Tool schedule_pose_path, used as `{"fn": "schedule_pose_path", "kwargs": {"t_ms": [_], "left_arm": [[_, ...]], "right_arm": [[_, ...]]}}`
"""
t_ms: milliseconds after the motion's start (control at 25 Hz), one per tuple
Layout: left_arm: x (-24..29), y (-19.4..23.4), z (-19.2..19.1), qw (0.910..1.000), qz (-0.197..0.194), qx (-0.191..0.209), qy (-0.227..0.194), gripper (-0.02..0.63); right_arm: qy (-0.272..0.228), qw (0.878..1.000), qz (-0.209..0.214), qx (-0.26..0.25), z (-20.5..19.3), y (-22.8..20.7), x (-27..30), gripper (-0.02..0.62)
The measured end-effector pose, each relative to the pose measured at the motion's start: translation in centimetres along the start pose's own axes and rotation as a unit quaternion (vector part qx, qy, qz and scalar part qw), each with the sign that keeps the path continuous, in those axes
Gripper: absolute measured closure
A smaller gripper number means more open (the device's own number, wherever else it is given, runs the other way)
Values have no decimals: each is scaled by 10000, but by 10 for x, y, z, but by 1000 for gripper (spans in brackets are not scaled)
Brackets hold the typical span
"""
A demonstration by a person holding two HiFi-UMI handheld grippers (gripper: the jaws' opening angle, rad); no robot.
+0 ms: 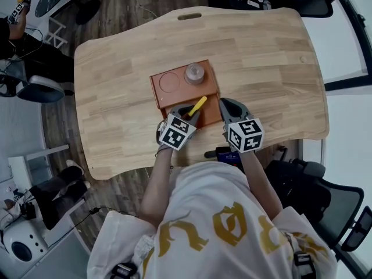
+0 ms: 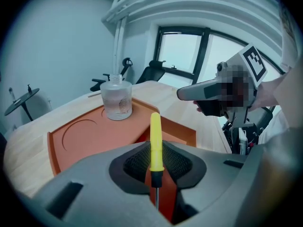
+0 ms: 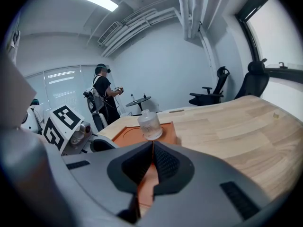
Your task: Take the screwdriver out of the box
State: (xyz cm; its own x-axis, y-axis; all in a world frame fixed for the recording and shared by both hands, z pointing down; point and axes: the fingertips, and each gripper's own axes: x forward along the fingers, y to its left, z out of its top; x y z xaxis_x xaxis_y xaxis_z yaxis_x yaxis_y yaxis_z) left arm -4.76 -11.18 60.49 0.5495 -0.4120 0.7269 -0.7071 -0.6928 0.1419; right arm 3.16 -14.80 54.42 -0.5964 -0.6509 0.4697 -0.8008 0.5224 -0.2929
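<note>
An orange box [image 1: 181, 90] lies on the wooden table [image 1: 261, 57], and a small glass bottle [image 1: 194, 73] stands in its far part. My left gripper [image 1: 190, 114] is shut on a screwdriver [image 1: 198, 104] with a yellow handle, over the box's near compartment. In the left gripper view the handle [image 2: 155, 138] stands up between the pads, with the black collar and thin metal shaft below. My right gripper [image 1: 224, 105] is at the box's near right corner. In the right gripper view its jaws [image 3: 152, 161] are shut on the thin orange wall [image 3: 152, 148] of the box.
The bottle [image 2: 116, 100] stands beside a round recess [image 2: 84, 128] in the box's raised part. Office chairs [image 1: 325, 196] stand right of the table. A person [image 3: 104, 91] stands far back in the room near a round side table [image 3: 138, 99]. The table's near edge is close behind both grippers.
</note>
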Motion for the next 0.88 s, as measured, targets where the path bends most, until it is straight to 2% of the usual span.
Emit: {"fn": "schedule_pose_path", "kwargs": {"t_ms": [160, 400, 600, 880], "left_arm": [[-9, 4, 4, 9997, 121, -65, -208, 528], [-24, 7, 23, 9959, 194, -478, -742, 528], [-32, 12, 25, 9943, 330, -567, -840, 528], [-50, 11, 44, 9832, 225, -1018, -1499, 528]], "right_arm": [[-25, 10000, 7, -46, 2, 3, -4, 583], [-105, 9999, 31, -99, 5, 9, -10, 583], [-178, 9998, 23, -128, 8, 11, -16, 583], [-215, 9994, 110, -268, 14, 20, -20, 583]]}}
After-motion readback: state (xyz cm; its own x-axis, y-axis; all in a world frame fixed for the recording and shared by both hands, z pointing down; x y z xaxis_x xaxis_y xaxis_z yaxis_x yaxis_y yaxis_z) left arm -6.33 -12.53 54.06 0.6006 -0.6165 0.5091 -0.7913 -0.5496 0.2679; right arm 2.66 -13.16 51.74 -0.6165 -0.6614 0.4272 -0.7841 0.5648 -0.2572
